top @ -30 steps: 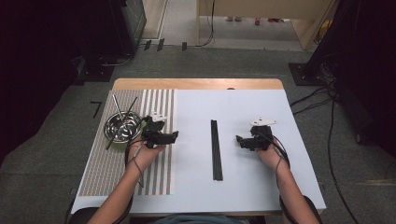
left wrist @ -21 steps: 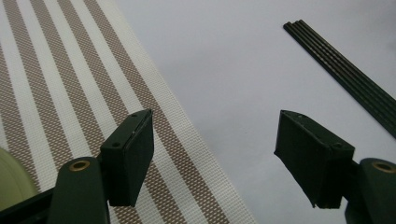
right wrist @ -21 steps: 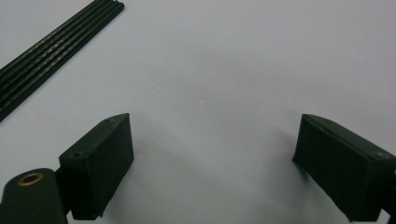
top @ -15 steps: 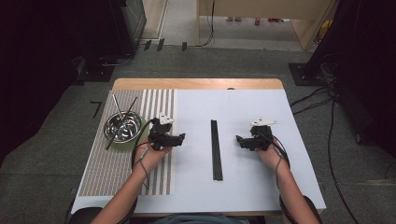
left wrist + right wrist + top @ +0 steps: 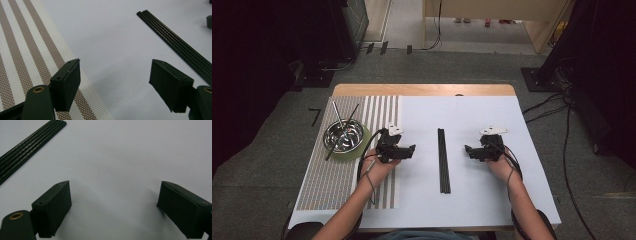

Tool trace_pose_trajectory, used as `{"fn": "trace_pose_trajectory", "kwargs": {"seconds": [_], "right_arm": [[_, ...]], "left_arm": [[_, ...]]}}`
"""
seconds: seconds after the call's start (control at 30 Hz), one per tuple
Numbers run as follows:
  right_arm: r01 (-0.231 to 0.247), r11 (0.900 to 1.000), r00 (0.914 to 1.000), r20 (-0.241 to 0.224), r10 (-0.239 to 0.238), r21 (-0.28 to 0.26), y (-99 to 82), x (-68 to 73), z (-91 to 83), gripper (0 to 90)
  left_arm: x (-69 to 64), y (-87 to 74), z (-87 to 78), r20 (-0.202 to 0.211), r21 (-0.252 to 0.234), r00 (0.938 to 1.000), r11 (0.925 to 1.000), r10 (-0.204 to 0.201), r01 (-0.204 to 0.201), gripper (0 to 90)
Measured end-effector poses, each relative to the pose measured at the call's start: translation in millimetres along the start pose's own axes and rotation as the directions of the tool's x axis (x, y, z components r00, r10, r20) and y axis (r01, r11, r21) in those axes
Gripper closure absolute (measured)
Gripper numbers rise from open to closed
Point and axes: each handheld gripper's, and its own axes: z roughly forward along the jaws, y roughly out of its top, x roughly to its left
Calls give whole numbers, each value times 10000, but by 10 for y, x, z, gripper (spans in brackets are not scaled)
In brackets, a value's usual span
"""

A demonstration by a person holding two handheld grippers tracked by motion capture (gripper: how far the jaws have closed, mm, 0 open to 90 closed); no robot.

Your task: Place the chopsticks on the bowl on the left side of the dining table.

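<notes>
While both grippers rest low over the white-covered wooden counter [image 5: 422, 210], the bundle of thin black rods [image 5: 443, 160] lies flat between them, running straight away from the person along the counter's middle. The bundle touches neither gripper. In the left gripper view, the rods [image 5: 180, 45] cross the upper right corner, well clear of the right-hand finger [image 5: 170, 85]. In the right gripper view, the rods [image 5: 27, 147] cross the upper left corner, clear of the left-hand finger [image 5: 53, 207].

The left gripper [image 5: 411, 149] points toward the rods, with its fingers spread wide and nothing between them. It sits over the boundary between the bare white surface and the brown-and-white striped woven mat [image 5: 337, 185]; in its own view, one finger [image 5: 66, 83] lies over the mat edge [image 5: 30, 50] and the other over the white surface. The left hand [image 5: 377, 167] grips it from behind, and the forearm enters from the bottom edge at a slant.

The right gripper [image 5: 468, 149] points toward the rods from the opposite side, mirroring the left. Its fingers are also spread wide and empty, over bare white surface. The right hand [image 5: 500, 165] holds it from behind.

On the mat's far left, a shiny round metal bowl [image 5: 343, 136] sits on a green disc [image 5: 362, 145], with two thin metal sticks [image 5: 343, 122] leaning in it, well apart from the left gripper.
</notes>
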Motion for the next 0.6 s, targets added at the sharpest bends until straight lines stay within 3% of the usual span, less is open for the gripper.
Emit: {"fn": "trace_pose_trajectory", "kwargs": {"seconds": [0.23,0.6], "right_arm": [[-1,10000,10000,-1,1,-2,0,0,0,112],[-1,10000,10000,-2,1,7,0,1,-1,111]], "left_arm": [[-106,4,5,171,-48,9997,9998,177,-176,243],[-218,-2,42,403,-125,9992,9999,53,-48,236]]}}
